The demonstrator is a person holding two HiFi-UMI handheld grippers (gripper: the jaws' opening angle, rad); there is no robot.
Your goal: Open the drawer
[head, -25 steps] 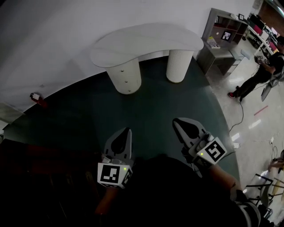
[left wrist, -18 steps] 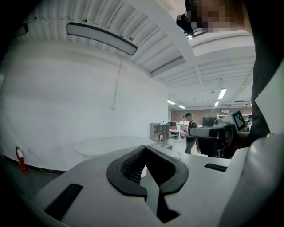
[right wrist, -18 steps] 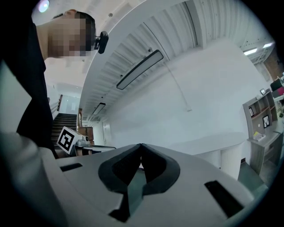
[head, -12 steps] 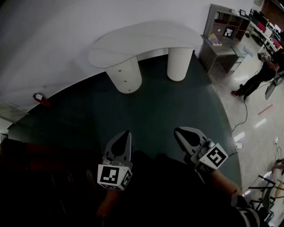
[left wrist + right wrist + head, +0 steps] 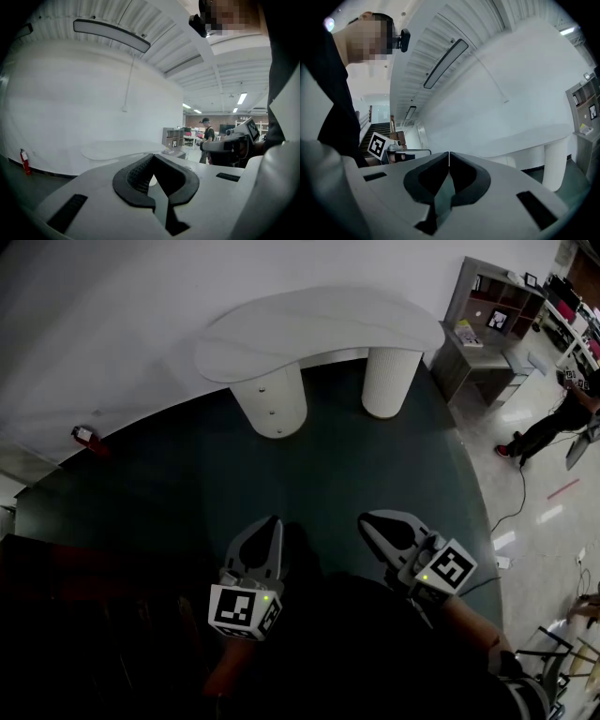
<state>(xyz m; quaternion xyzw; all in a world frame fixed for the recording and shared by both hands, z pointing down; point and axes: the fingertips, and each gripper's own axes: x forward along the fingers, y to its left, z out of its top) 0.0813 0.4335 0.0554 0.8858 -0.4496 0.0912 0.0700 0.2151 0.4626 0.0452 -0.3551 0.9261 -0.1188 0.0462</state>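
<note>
Head view: left gripper (image 5: 271,519) and right gripper (image 5: 365,518) at lower centre, well apart from the drawer pedestal (image 5: 272,399) at upper centre; the right one sits lower than a second ago. Left gripper view: jaws together, empty. Right gripper view: jaws together, empty.

At the top centre of the head view the table (image 5: 319,329) is white, as are its round leg (image 5: 390,381) and the drawer pedestal (image 5: 274,401), which has a column of small dark dots down its front; the wall (image 5: 94,324) behind is white too. The floor (image 5: 281,474) is dark green, giving way to pale glossy grey at the right edge, with a red fire extinguisher (image 5: 84,439) at the left and a grey shelf unit (image 5: 483,329) in the upper right. The left gripper (image 5: 270,521) and right gripper (image 5: 366,519) are light grey with black-lined fingers (image 5: 136,176), each carrying a black-and-white square marker pattern.
</note>
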